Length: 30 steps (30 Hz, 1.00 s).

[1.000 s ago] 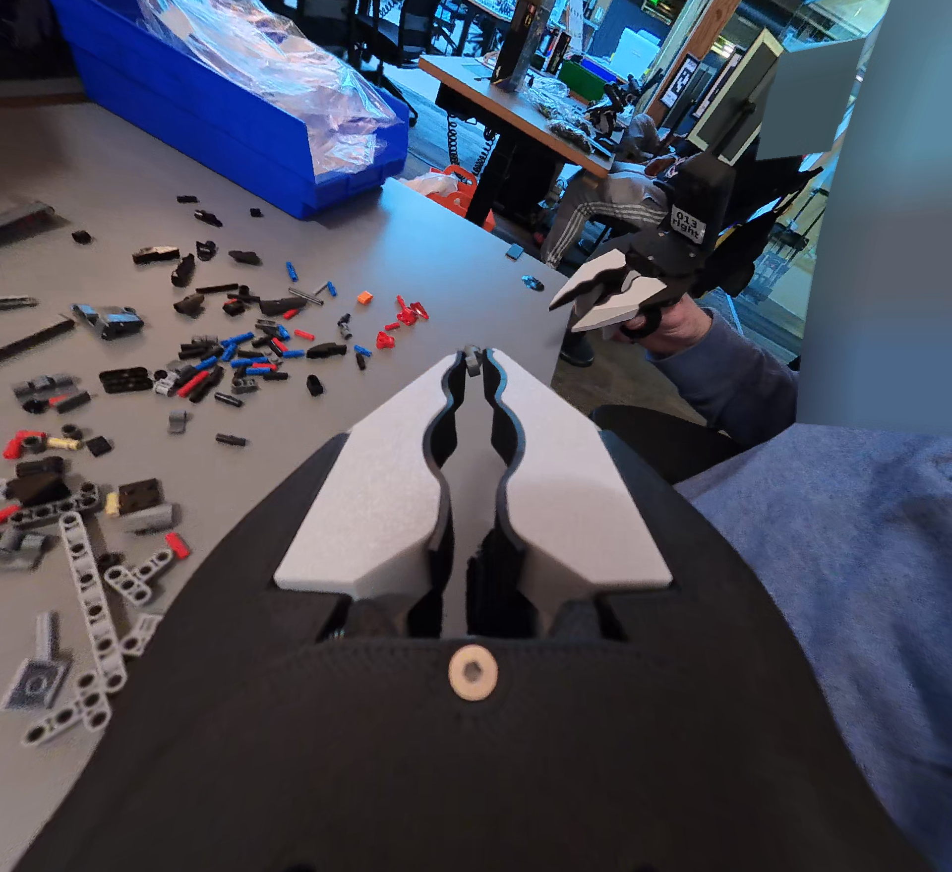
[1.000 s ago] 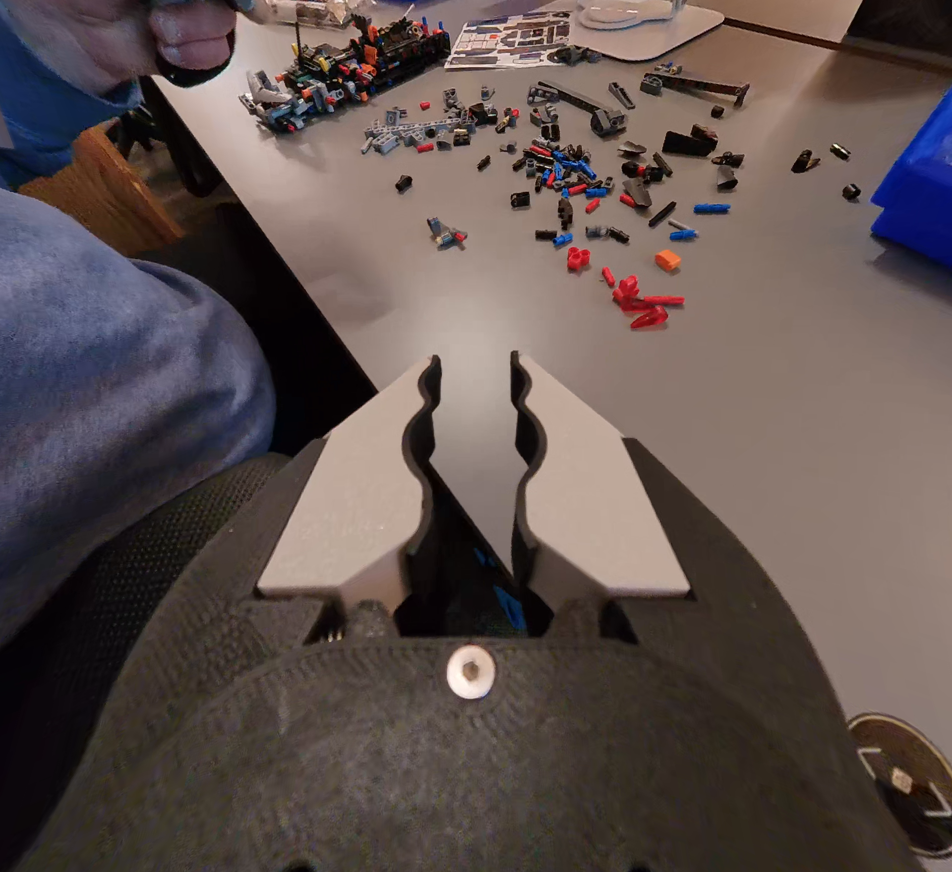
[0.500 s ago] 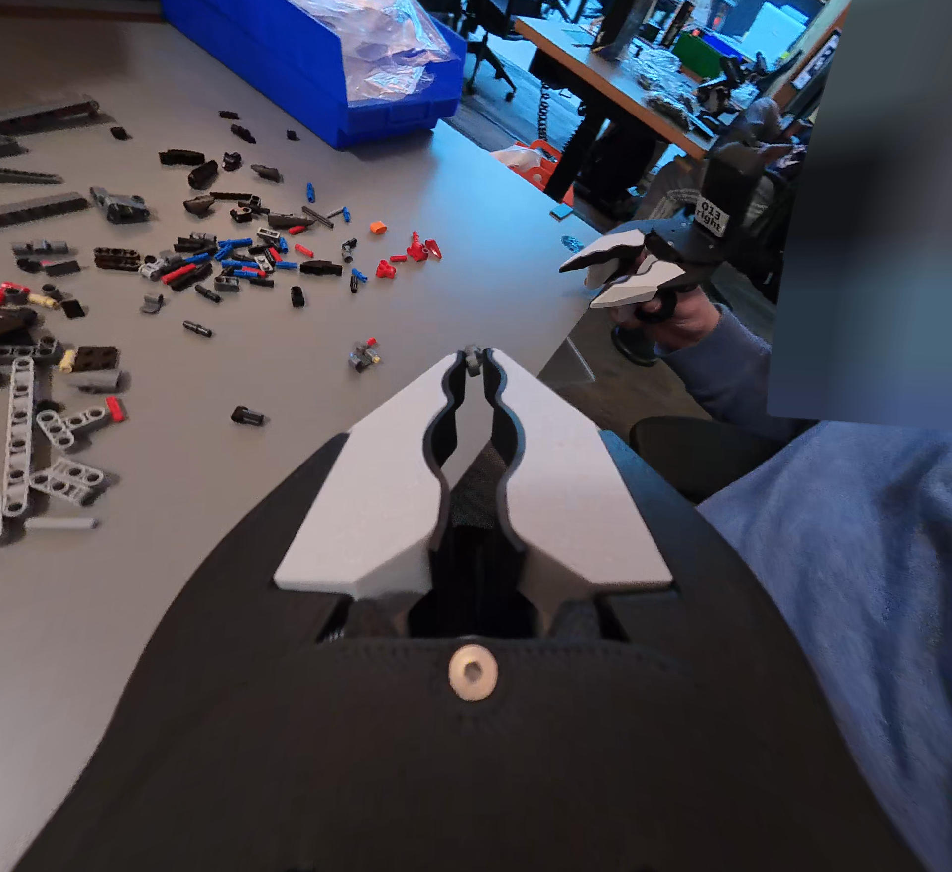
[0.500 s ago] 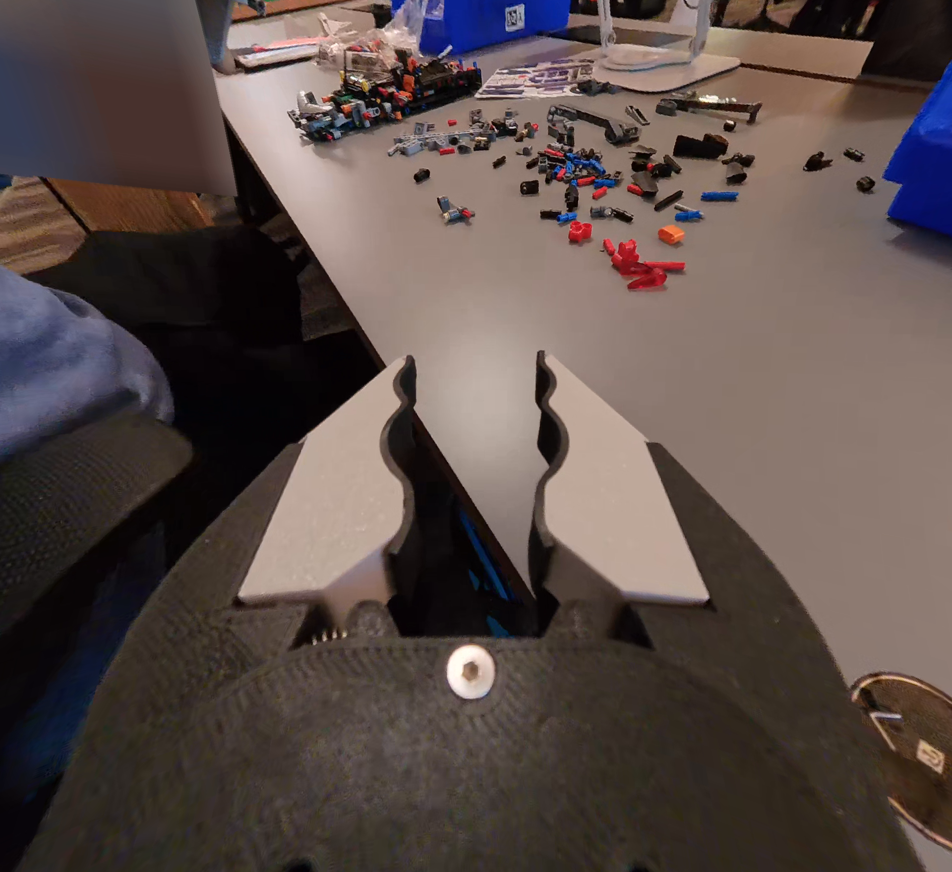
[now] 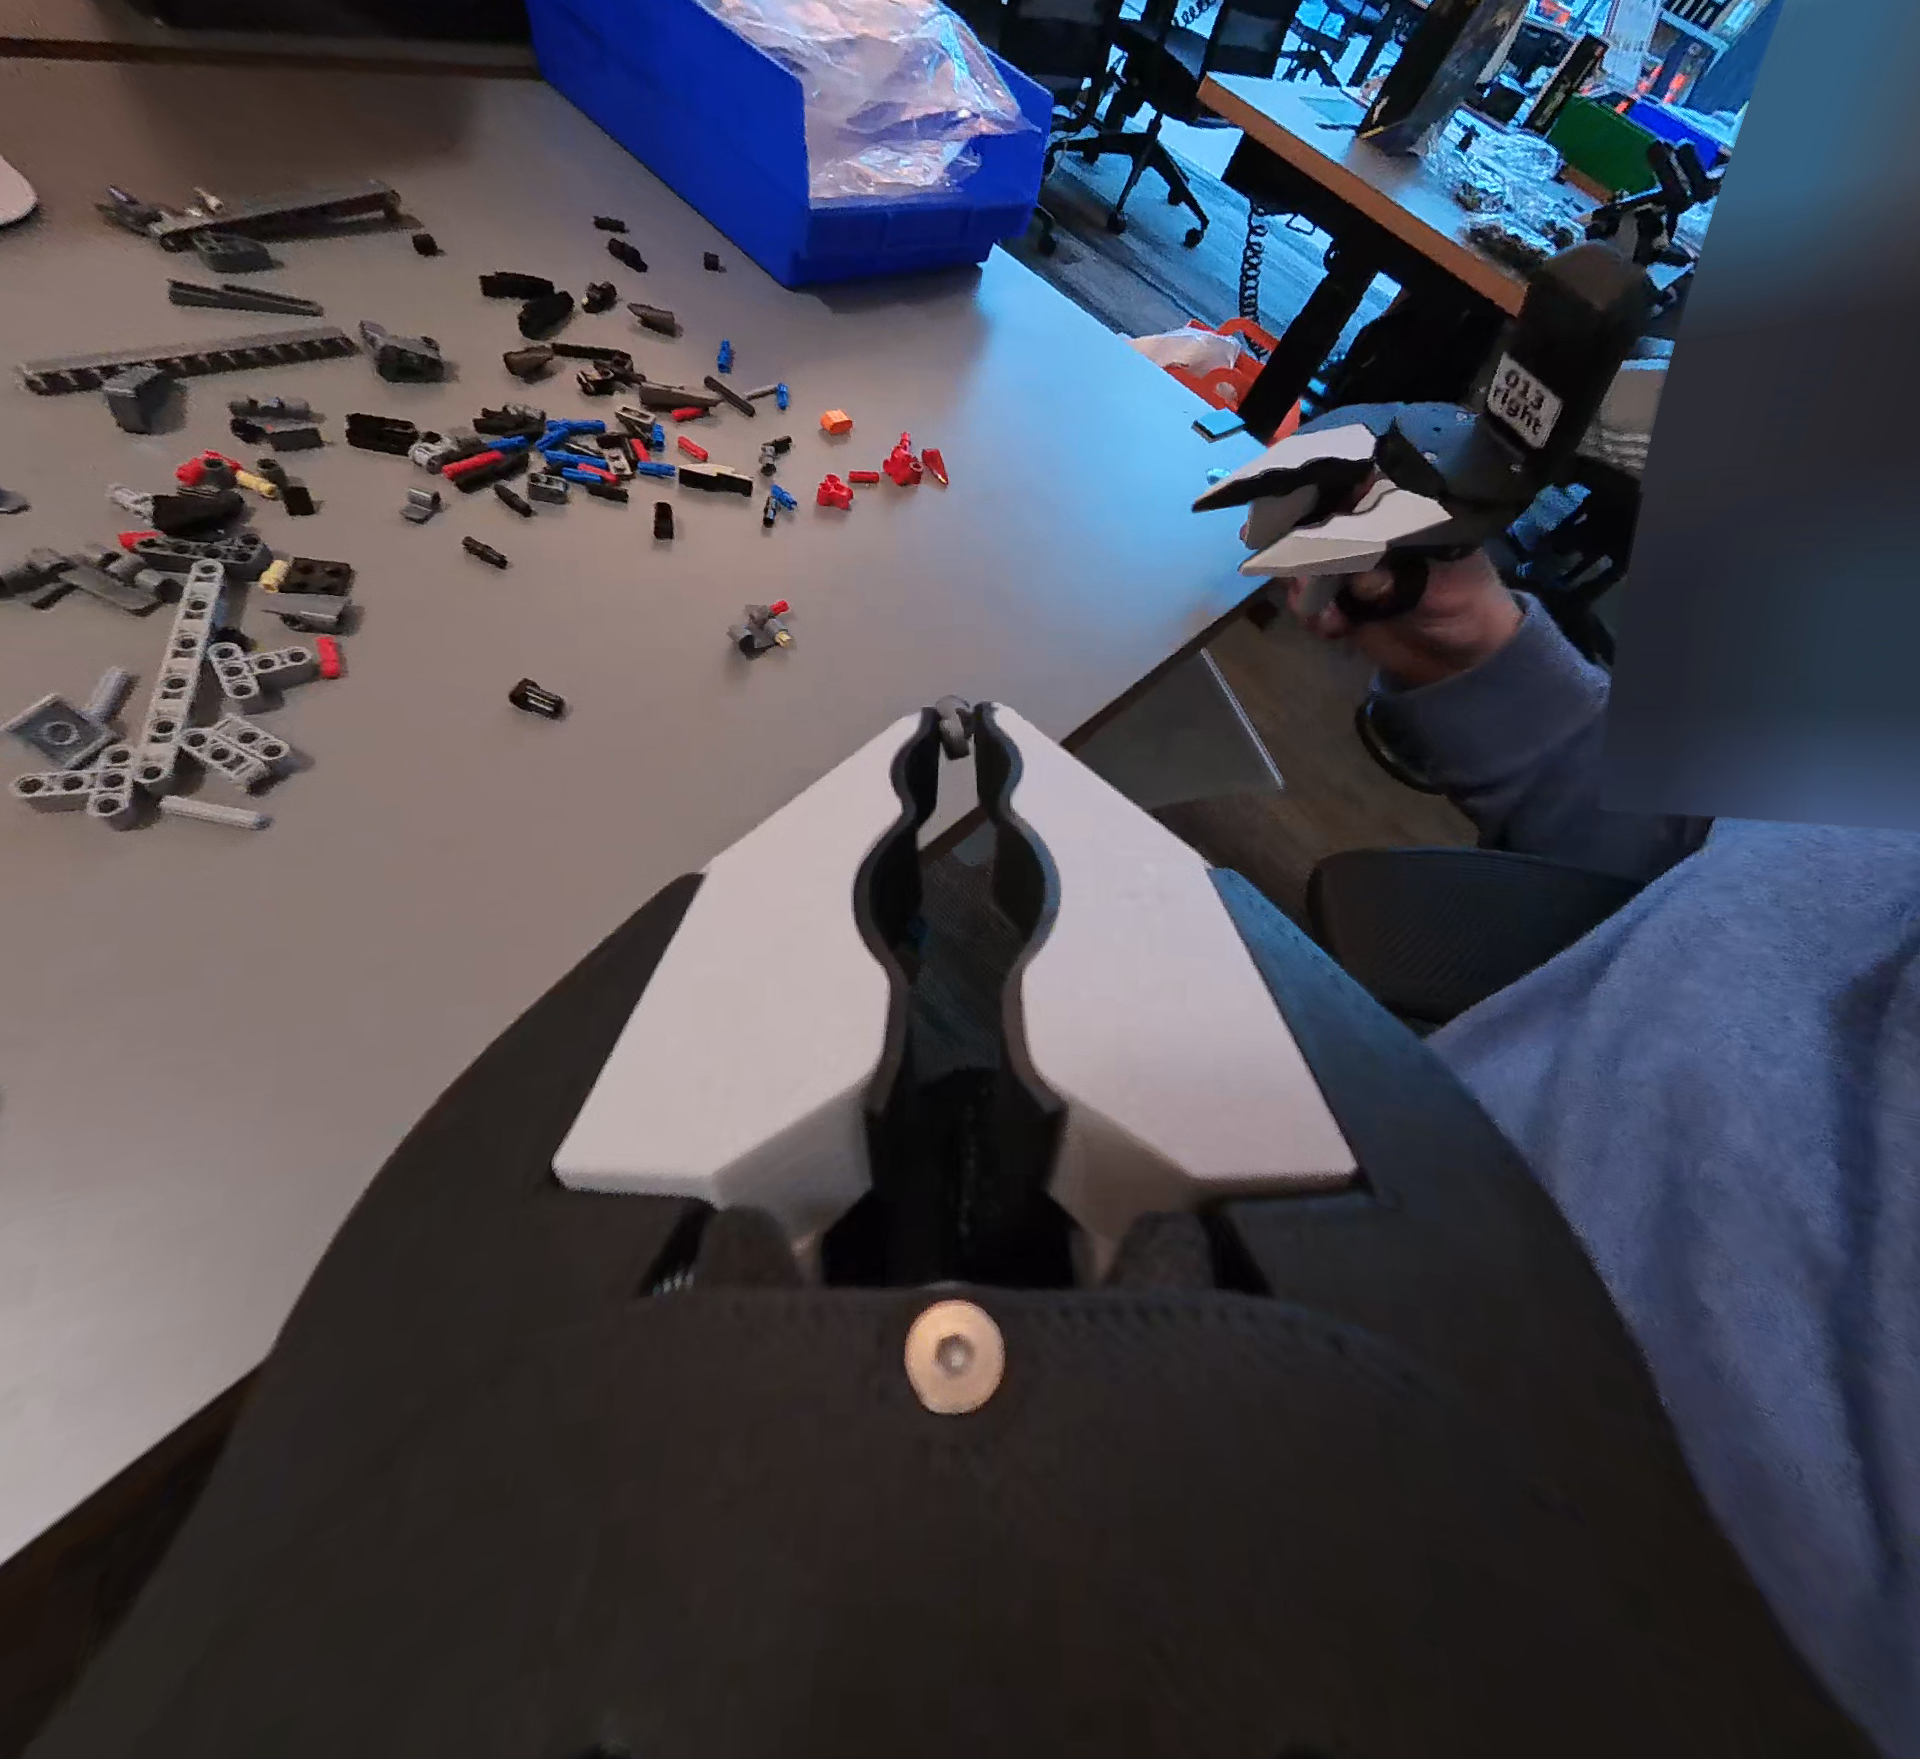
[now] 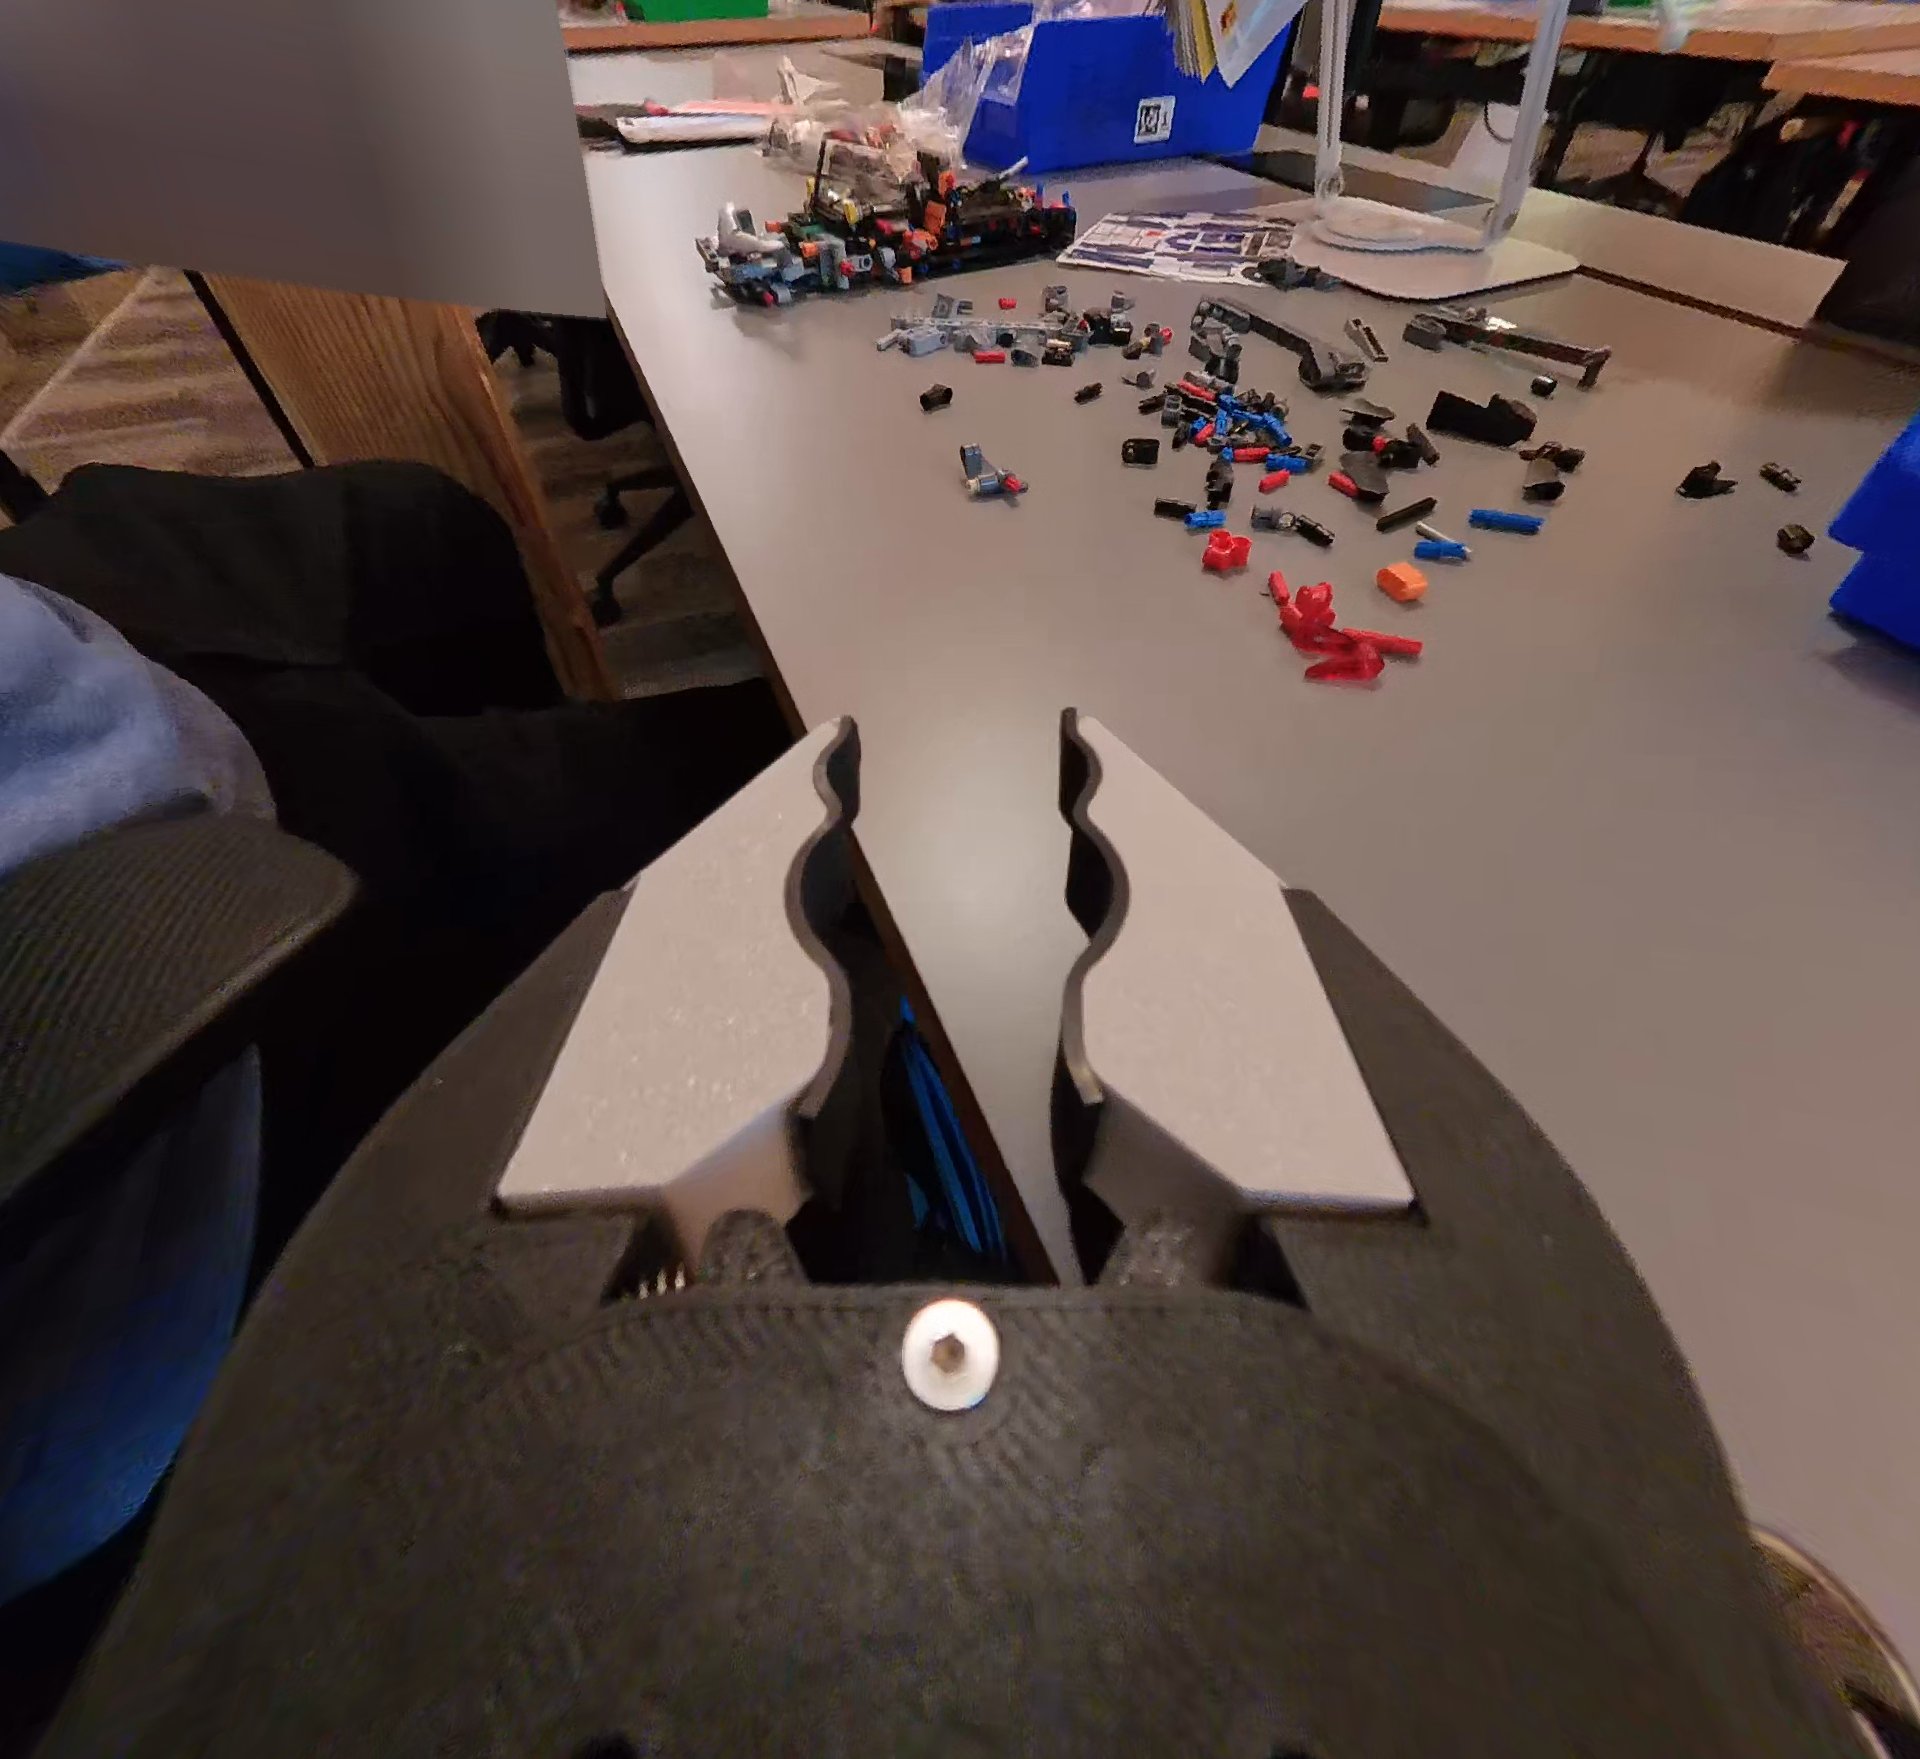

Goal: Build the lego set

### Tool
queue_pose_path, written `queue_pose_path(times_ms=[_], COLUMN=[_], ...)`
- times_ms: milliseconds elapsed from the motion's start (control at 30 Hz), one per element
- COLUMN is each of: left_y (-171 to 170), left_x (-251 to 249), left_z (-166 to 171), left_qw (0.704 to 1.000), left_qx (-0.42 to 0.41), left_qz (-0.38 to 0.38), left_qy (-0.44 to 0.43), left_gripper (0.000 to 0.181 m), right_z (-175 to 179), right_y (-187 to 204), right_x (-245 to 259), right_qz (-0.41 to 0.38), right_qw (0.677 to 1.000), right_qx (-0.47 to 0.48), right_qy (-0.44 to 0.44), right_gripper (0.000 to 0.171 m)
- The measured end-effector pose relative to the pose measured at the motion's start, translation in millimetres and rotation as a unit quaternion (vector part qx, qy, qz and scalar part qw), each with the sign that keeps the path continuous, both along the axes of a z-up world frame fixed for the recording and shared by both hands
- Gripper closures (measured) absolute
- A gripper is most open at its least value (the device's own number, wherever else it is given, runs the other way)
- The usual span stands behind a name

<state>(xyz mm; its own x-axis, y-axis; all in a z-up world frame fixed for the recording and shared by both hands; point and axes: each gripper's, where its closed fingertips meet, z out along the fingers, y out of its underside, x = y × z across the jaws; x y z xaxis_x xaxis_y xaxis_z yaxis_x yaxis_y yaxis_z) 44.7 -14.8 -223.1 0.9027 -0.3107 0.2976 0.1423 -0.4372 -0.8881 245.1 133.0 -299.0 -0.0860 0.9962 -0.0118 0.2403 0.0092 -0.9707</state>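
A small dark grey lego pin (image 5: 951,722) is pinched at the very tips of the left gripper (image 5: 954,730), whose two grey fingers are closed down to the width of that piece; it is held above the near edge of the grey table (image 5: 312,982).

The right gripper (image 6: 958,741) holds nothing. Its fingers stand moderately apart with the bare table edge visible between them. In the left wrist view the same tool (image 5: 1262,520) sits off the table's right edge, gripped by a hand (image 5: 1423,613) in a blue sleeve. It carries a white label with printed characters.

Loose lego parts (image 6: 1247,452) in black, blue, red and grey lie scattered at mid-table, well apart from both grippers. A partly built black lego assembly (image 6: 883,239) stands far left, with a printed sticker sheet (image 6: 1174,239) just beside it on the right. A blue plastic bin (image 5: 748,99) containing clear plastic bags rests at the far side. A second blue bin (image 6: 1101,88) bears a small square code label.
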Motion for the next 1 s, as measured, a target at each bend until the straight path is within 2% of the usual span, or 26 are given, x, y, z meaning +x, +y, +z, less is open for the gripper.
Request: queue_pose_path(times_ms=[300, 533, 700, 867, 1000], left_y=[26.7, 55.7, 78.2, 93.0, 101.4], left_x=[-50.6, -95.6, -112.4, -128.6, -134.1], left_z=[1.1, -14.0, -13.3, -3.1, 2.5], left_qw=[0.999, 0.998, 0.995, 0.993, 0.992], left_qx=[0.034, 0.053, 0.069, 0.081, 0.083], left_qz=[-0.019, -0.041, -0.07, -0.082, -0.09], left_qy=[0.01, 0.022, 0.019, 0.026, 0.029], left_gripper=[0.177, 0.177, 0.177, 0.177, 0.177], right_z=[5.6, 7.1, 2.2, -15.1, -27.5], right_y=[-5.0, 40.6, 69.6, 86.5, 80.5], right_x=[-93.6, -164.1, -212.6, -244.9, -249.5], right_qz=[0.016, -0.005, 0.019, 0.047, 0.048], right_qw=[0.994, 0.984, 0.974, 0.961, 0.951], right_qx=[0.023, 0.059, 0.081, 0.086, 0.084], right_qy=[-0.102, -0.17, -0.21, -0.258, -0.293], right_gripper=[0.153, 0.154, 0.159, 0.168, 0.17])
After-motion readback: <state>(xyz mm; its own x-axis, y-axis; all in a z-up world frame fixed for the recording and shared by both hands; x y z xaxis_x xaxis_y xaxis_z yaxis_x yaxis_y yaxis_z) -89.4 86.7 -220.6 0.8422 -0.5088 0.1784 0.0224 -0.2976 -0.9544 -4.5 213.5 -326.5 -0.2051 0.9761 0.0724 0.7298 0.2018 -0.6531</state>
